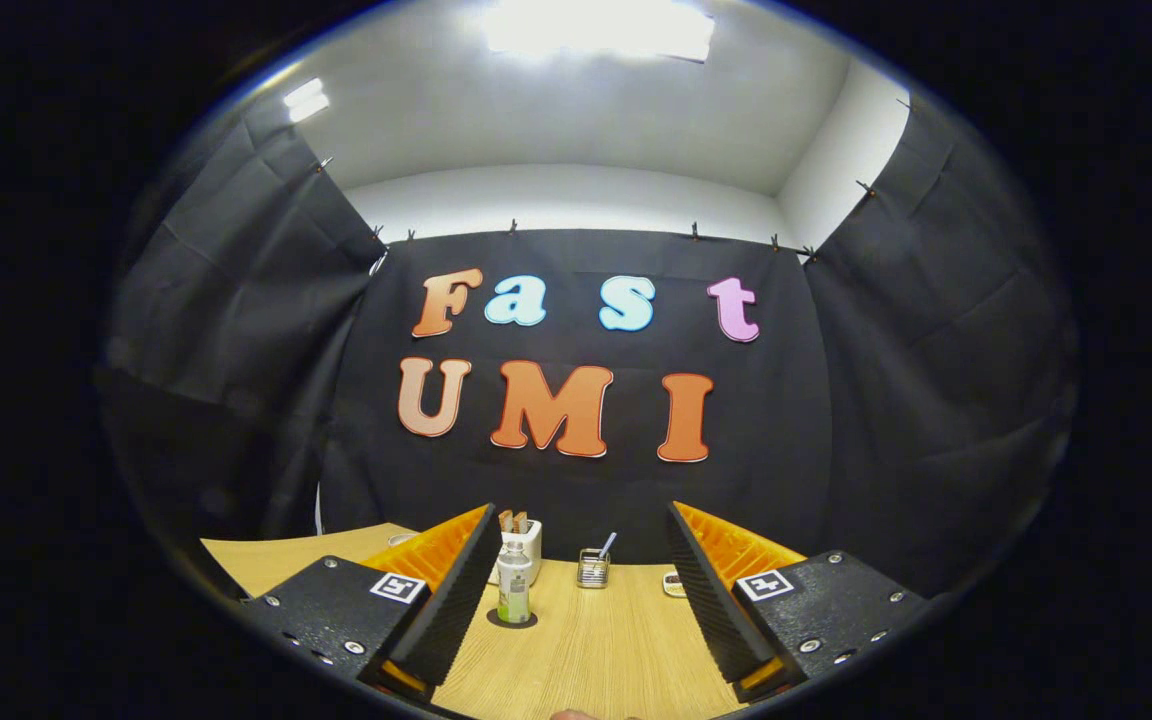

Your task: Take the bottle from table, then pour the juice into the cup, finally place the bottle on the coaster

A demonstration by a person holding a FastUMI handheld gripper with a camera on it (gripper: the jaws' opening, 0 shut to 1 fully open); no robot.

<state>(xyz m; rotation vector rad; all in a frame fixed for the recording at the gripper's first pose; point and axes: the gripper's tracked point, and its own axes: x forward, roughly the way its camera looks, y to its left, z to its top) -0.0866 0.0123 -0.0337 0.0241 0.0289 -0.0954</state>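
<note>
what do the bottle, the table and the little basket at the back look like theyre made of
Bottle, ahead of the open gripper: probably clear plastic, see-through, pale green below, white cap. Table: wood or wood-look laminate, light grain lines, matte. Basket: seems metal wire mesh, thin gridded walls you can see through. Dark round coaster under the bottle: material unclear.

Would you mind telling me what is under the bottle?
A dark round coaster lies under the bottle; its middle is covered. The open claw holds nothing.

pale-green bottle [514, 590] – dark coaster [513, 620], wood-grain table [596, 650]
</note>
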